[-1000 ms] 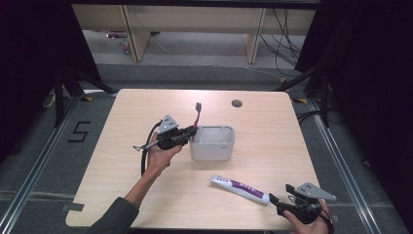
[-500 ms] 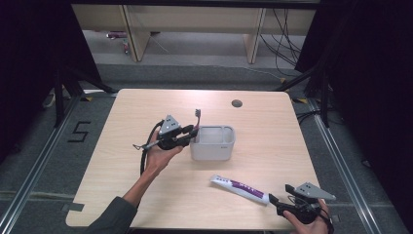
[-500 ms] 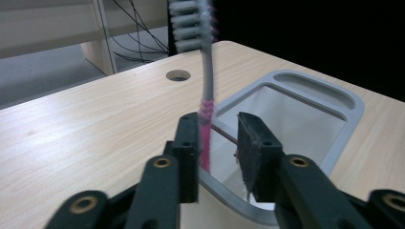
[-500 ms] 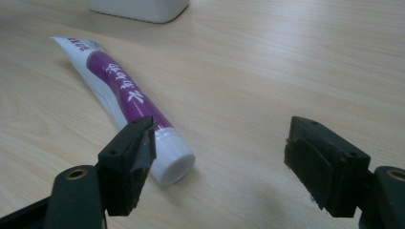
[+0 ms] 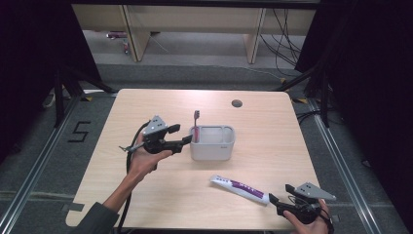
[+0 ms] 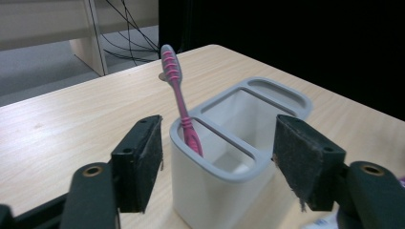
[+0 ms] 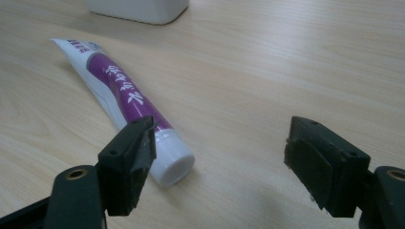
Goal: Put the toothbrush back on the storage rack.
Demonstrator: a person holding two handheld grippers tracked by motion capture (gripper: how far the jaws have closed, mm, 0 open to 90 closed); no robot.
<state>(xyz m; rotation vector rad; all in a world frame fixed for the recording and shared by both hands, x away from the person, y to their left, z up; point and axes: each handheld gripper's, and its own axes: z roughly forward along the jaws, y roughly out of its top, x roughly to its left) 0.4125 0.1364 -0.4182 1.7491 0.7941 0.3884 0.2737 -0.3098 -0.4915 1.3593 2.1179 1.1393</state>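
Nearest to me, at the table's near edge, my right gripper (image 5: 278,199) sits with its jaws spread wide and nothing between them. In the right gripper view the cap end of the toothpaste tube (image 7: 125,100) lies flat on the wood just beside the left jaw, off to one side of the gap, not in it. The tube runs away from that gripper toward the white holder (image 5: 212,143) and stops short of it.

Further in, my left gripper (image 5: 186,140) is at the holder's left end. Its jaws have just been opening, and in the left gripper view they stand wide, one on each side of the holder's near corner, with no pad pressing on anything. The pink toothbrush (image 6: 180,102) stands in the holder's near narrow slot, handle down, head up, leaning a little against the rim and free of my pads.

So I judge the toothbrush step is done: it is dropped in and let go. The toothpaste step has not begun.

Next, I think the left gripper should back straight off so it does not clip the leaning brush or nudge the holder. The right one then needs to shift sideways until the tube's cap end lies between its jaws, close on it, and carry it to the holder's open compartment. The tube is soft and rounded, so a grip near the stiff cap shoulder looks safest.

Beyond the holder the table (image 5: 160,105) is bare wood, with a small round hole (image 5: 237,103) near its far edge.
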